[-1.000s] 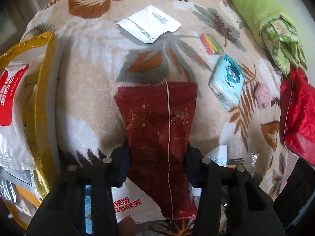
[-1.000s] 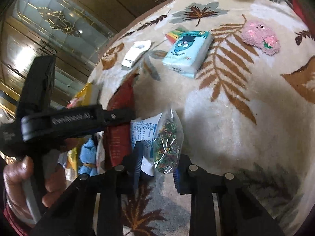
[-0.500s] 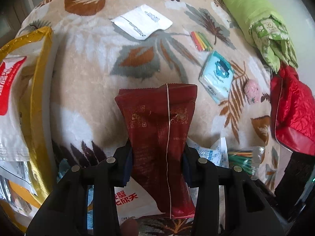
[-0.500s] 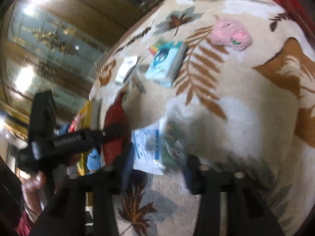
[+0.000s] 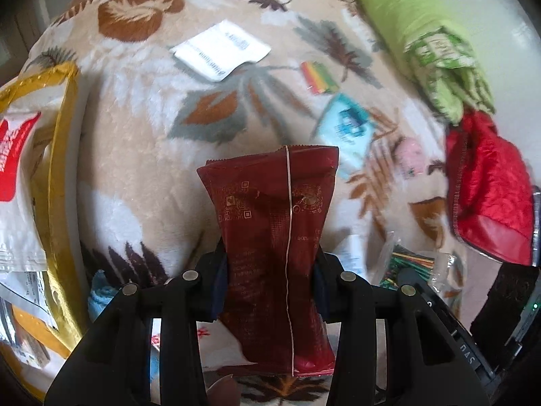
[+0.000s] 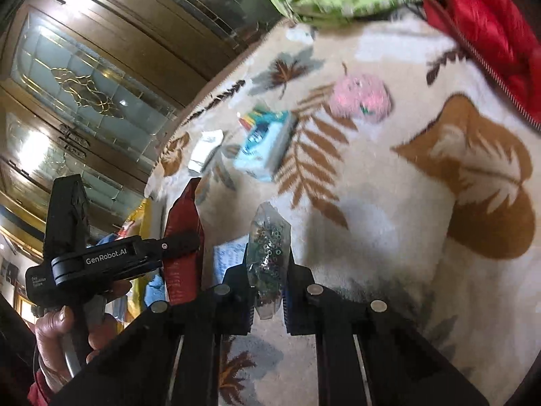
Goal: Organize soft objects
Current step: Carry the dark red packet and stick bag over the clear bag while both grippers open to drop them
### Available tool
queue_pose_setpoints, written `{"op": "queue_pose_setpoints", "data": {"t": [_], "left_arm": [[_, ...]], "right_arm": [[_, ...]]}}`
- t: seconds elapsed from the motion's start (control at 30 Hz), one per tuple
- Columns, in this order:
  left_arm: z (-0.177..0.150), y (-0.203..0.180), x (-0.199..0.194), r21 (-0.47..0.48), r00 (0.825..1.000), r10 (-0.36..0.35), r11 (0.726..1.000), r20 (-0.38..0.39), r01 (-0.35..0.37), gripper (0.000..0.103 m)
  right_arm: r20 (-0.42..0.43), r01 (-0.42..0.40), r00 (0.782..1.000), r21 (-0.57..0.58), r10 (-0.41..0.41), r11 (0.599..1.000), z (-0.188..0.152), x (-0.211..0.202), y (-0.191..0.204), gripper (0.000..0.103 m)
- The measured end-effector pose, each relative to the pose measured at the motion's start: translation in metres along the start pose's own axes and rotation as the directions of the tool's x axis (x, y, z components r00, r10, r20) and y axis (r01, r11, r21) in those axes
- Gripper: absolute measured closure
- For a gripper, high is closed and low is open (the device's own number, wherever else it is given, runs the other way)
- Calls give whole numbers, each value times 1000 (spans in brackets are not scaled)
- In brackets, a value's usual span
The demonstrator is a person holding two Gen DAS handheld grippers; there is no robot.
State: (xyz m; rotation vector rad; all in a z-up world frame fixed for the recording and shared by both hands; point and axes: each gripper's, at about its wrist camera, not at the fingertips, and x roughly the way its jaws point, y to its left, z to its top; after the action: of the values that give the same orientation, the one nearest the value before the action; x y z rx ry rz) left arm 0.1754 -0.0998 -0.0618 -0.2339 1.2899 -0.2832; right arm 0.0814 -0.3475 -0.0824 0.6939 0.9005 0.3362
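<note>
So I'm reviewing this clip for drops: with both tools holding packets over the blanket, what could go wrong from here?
1. The right tool pinches the clear bag of small beads by one slippery end; it could slide out or tear and scatter beads.
2. The left tool squeezes the dark red packet near its lower half, so the long upper part could flop.
3. The two tools are close together; they might knock each other.

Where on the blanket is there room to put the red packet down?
There is a bare patch between the gold bag and the red packet, below the white sachet. It is crowded on the right, around the tissue pack.
</note>
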Motion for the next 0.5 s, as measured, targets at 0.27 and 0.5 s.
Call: {"op": "queue_pose_setpoints", "data": {"t": [0.27,0.5], "left_arm": [[-3,-3,-44,-1,998,-15,1000,68,15,62],[-24,34,-86,-61,992,21,998,125,-14,62]], "right_arm": [[-2,-77,997,-68,77,995,9,-9,43,92],[-95,-169,983,-161,155,972,-10,17,103,92]]}}
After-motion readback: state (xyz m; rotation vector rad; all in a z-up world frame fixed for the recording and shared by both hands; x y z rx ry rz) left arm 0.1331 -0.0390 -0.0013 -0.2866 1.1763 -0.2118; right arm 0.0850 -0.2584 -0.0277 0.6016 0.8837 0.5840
